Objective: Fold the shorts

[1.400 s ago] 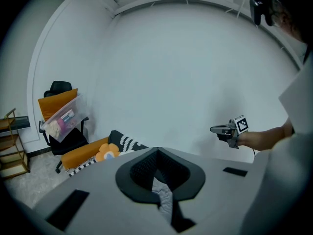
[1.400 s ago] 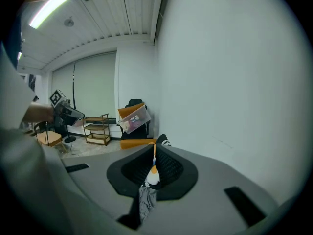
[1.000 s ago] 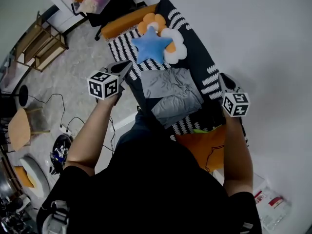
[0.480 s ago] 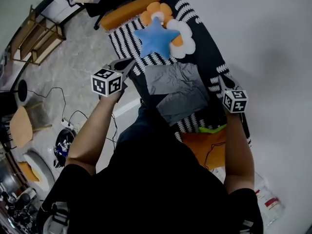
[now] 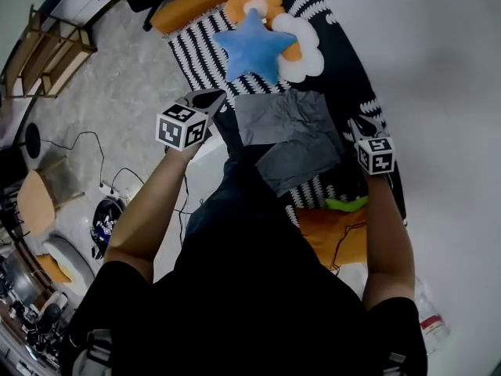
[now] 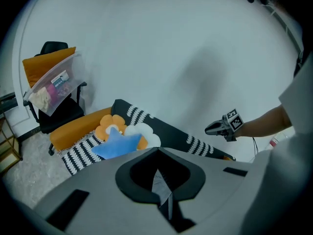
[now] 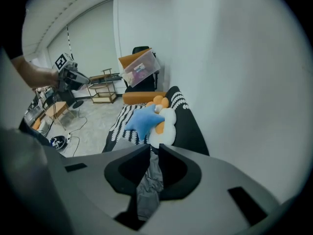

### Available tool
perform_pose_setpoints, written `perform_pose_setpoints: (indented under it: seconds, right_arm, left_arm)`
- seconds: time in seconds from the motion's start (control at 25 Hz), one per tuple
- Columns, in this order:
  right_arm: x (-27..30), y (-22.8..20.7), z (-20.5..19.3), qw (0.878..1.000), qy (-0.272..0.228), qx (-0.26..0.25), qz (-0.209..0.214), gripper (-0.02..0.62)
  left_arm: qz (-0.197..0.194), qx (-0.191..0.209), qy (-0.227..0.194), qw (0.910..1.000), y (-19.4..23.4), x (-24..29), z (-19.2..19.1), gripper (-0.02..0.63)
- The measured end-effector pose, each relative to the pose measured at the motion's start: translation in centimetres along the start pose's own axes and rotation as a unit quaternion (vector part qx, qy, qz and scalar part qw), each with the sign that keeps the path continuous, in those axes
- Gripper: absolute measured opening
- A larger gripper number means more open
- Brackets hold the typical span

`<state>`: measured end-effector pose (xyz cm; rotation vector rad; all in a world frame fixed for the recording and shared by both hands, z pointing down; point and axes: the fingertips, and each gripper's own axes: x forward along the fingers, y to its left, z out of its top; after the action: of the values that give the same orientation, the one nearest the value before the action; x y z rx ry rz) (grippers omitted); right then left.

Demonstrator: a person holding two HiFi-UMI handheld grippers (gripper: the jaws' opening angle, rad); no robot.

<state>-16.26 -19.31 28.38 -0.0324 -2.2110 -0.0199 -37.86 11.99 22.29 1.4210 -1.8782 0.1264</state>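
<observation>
Striped sofa (image 5: 344, 69) holds the grey shorts (image 5: 293, 135) just beside a star cushion (image 5: 254, 47); the left hand-held gripper (image 5: 213, 98) clamps one corner, the right hand-held gripper (image 5: 354, 125), jaws just now loosening, pinches another, so both corners should settle flat before release.

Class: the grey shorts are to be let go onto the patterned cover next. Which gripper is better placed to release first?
Probably the right gripper: its jaws have just been opening, with the shorts between them. The left gripper is clamped shut on a thin edge of the cloth.
</observation>
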Motion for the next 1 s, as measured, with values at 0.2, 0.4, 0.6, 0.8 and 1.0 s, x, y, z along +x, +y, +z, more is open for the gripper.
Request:
perform_pose_setpoints:
  seconds: [0.2,0.4,0.6,0.8,1.0]
  right_arm:
    - [4.4,0.0,-0.6,0.998,0.042,-0.037,0.016,0.069]
    - [8.8,-0.3,-1.6,0.995,0.076,-0.065,0.025,0.075]
    - [13.4,-0.5,-3.6,0.990,0.106,-0.085,0.036,0.087]
    - [18.4,-0.7,-5.7,0.985,0.125,-0.105,0.049,0.107]
    - [22.9,-0.7,-6.5,0.980,0.145,-0.123,0.051,0.115]
  left_arm:
    - [-0.005,0.003,0.024,0.9997,2.7,3.3,-1.2,0.015]
    - [-0.011,0.023,0.054,0.9982,5.2,6.7,-3.5,0.015]
    - [-0.010,0.024,0.073,0.9970,7.8,10.2,-6.0,0.015]
    - [-0.010,0.022,0.083,0.9963,9.9,13.7,-9.0,0.018]
    - [-0.013,0.028,0.103,0.9942,12.6,16.4,-11.9,0.044]
